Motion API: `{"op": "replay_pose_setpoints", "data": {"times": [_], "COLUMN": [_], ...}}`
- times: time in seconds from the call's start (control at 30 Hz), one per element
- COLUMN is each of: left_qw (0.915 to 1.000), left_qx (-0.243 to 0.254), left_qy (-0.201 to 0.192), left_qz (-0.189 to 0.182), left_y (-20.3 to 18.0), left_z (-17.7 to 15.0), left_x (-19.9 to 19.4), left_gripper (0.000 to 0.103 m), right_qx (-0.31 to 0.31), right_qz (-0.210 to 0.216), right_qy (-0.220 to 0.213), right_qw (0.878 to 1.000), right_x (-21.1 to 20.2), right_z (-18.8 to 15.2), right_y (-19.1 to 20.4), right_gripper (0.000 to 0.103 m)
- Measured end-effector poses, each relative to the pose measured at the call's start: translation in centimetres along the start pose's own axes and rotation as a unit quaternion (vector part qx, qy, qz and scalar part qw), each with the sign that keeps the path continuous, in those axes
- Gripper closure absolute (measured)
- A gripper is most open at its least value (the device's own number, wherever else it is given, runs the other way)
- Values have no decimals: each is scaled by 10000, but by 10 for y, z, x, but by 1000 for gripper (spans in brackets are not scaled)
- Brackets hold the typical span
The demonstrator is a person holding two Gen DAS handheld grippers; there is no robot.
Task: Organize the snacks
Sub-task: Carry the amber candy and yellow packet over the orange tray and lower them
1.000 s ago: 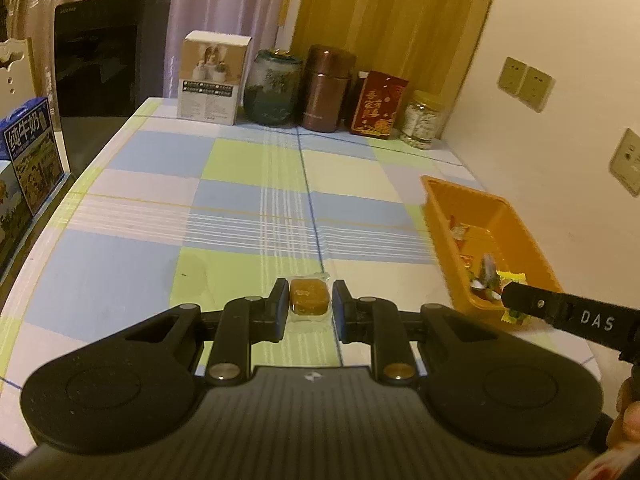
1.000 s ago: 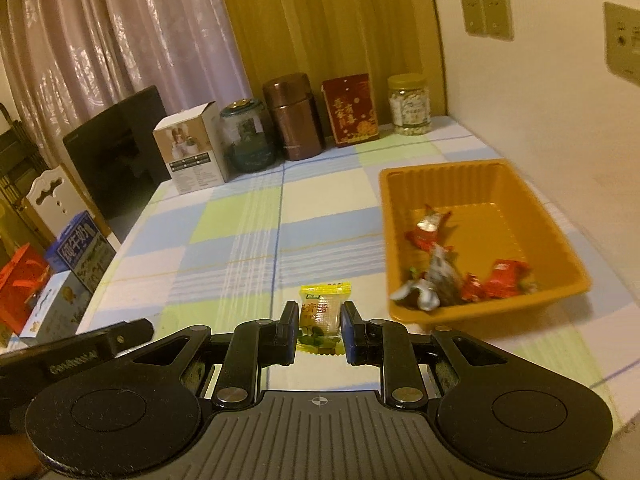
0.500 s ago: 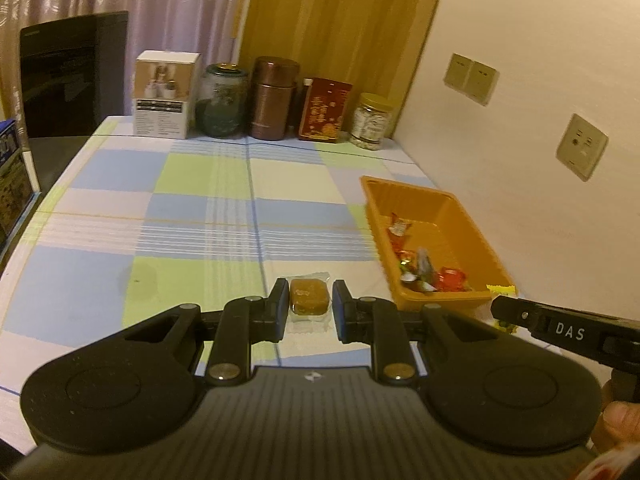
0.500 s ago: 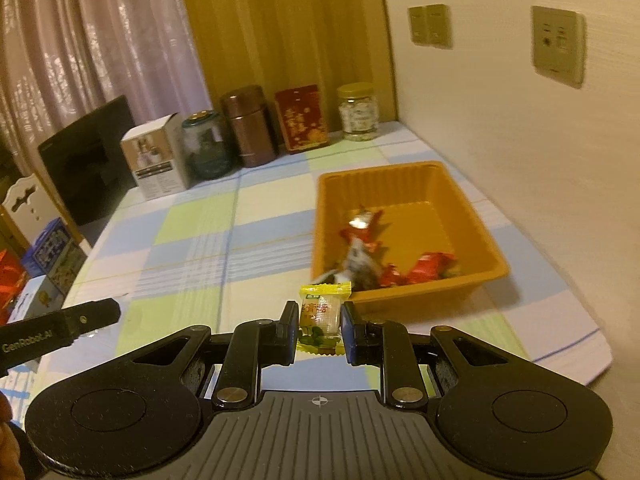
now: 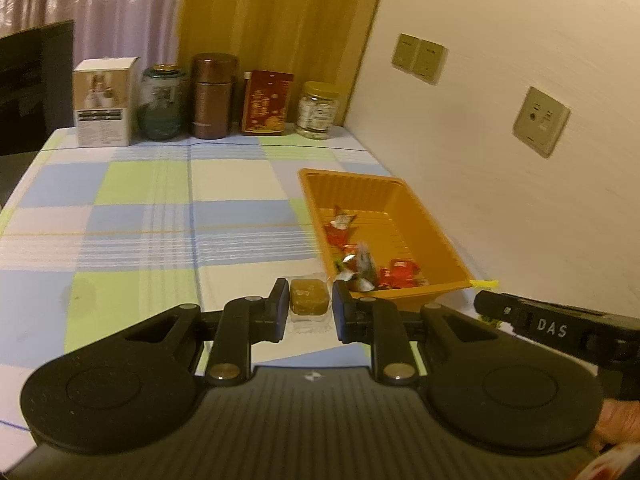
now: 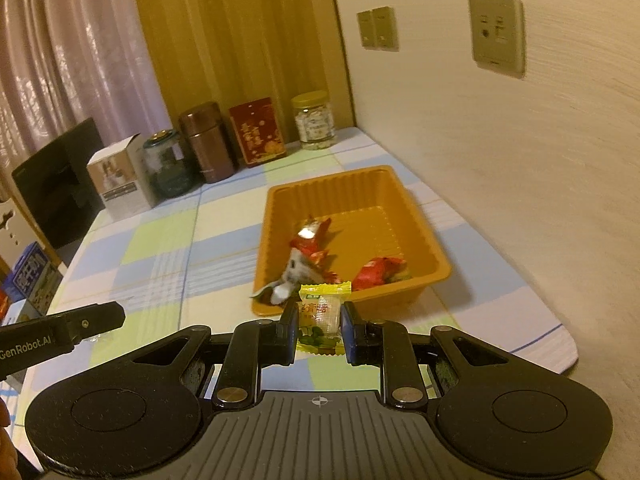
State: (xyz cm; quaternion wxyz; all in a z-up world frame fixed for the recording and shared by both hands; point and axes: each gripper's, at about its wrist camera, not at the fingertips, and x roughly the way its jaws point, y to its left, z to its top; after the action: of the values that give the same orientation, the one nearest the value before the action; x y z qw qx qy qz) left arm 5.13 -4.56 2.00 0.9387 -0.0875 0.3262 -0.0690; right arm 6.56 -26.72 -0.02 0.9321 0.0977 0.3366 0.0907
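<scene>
Between the left gripper's (image 5: 310, 306) pads a brown cake (image 5: 309, 296) in clear wrap sits clamped, short of the orange tray (image 5: 404, 216): light, probably crumbly. Right view: right gripper (image 6: 319, 326) pinches a yellow sachet (image 6: 323, 314) mid-body, crinkly and slippery, at the tray's near rim.

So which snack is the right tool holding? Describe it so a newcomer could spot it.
Find the orange tray on the checked tablecloth by the wall. Just before its near rim, the right tool is shut on a yellow-green packet with a clear middle. The wrappers in the tray are mostly red and silver.
</scene>
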Motion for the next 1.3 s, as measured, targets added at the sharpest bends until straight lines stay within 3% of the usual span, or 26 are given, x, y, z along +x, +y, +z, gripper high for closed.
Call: {"op": "replay_pose_setpoints", "data": {"times": [0.5, 1.3], "left_qw": [9989, 9973], "left_qx": [284, 384], "left_qy": [131, 261], "left_qz": [-350, -561], "left_y": [-46, -60], "left_z": [21, 40], "left_x": [38, 87], "left_gripper": [83, 83], "right_qx": [309, 330], "right_qz": [-126, -179], "right_qy": [-108, -118], "right_qw": [9994, 9992], "right_x": [8, 43], "right_z": [18, 44], "right_y": [-37, -56], "right_gripper": [80, 80]}}
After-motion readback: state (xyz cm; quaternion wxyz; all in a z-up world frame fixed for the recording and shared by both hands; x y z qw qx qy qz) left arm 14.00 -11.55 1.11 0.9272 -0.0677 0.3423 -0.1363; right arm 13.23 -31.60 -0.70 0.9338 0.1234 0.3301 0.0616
